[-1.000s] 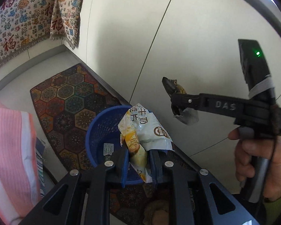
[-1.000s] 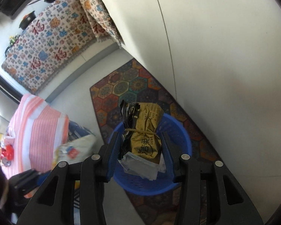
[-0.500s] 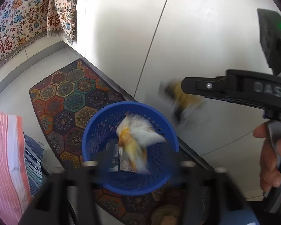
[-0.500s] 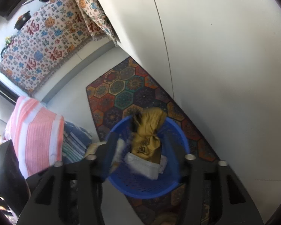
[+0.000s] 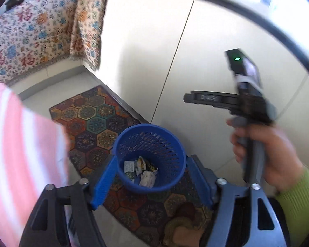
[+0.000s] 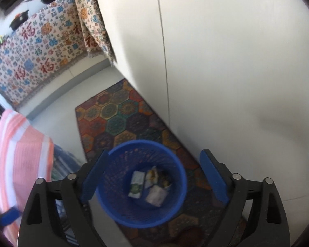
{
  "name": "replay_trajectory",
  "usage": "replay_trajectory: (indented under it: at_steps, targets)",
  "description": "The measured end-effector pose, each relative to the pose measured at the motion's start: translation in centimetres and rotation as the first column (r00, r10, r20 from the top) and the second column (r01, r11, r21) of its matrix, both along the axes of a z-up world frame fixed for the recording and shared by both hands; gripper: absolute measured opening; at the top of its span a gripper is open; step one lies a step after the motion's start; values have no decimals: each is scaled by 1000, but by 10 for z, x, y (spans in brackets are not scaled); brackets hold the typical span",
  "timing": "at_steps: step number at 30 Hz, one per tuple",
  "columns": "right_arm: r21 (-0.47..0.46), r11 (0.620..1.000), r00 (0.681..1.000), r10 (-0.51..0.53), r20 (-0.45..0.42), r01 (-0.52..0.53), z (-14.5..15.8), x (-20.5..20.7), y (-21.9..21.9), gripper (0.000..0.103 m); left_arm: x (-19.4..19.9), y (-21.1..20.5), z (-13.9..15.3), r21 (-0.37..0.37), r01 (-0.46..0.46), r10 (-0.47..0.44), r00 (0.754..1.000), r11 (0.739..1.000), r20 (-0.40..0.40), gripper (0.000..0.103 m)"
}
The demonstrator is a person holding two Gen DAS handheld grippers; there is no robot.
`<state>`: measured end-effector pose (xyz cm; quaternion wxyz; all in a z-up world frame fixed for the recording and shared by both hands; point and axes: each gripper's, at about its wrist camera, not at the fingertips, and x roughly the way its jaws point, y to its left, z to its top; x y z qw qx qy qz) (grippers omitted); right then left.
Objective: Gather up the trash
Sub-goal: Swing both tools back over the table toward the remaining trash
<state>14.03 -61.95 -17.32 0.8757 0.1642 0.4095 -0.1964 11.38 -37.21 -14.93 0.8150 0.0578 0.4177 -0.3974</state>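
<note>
You are holding both the left gripper (image 5: 152, 182) and right gripper (image 6: 154, 177) spread empty above the blue basket (image 5: 180, 154), their jaws having just been opening, and the dropped wrappers (image 5: 143, 170) are lying inside.

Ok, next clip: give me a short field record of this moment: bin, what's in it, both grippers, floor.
bin: blue mesh basket, upright on a patterned rug
contents: several wrappers lying at the bottom
left gripper: fingers apart, jaws just been opening, nothing between them, above the bin
right gripper: fingers apart, jaws just been opening, nothing between them, above the bin
right hand: green sleeve, on the gripper's handle
beside: pink striped cloth
</note>
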Motion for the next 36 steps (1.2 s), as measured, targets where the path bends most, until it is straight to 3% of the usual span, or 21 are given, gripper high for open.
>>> replay_trajectory:
  at_steps: [4,9,12,14,17,19,24,27,36]
  targets:
    - [-58,996,995,75,60,-72,18,-1,42,92,-20,62,18,48,-76,73,995,996,62,75]
    - [-132,964,960,248,131,-231,40,-10,134,93,-23,151,21,127,-225,209,970,966,127,75]
    - [-89,921,904,390,175,-380,46,-22,212,98,-24,213,16,146,-308,287,947,940,145,75]
    - [-51,858,839,511,186,-511,43,-29,273,98,-23,249,11,161,-355,332,930,921,156,75]
    - [-53,768,755,637,154,-638,35,-33,345,98,-11,299,1,187,-429,405,901,884,153,75]
    - [-58,733,724,679,118,-678,27,-29,378,98,-1,326,-8,186,-452,432,891,872,140,75]
    - [-53,705,705,709,25,-707,6,-2,416,98,24,360,-28,238,-469,452,883,851,123,75]
    - [-100,706,711,703,-21,-701,-1,6,432,98,25,371,-29,208,-460,446,888,863,111,81]
    - [-139,730,738,674,-20,-670,-5,8,436,103,30,370,-33,224,-451,436,893,864,116,86]
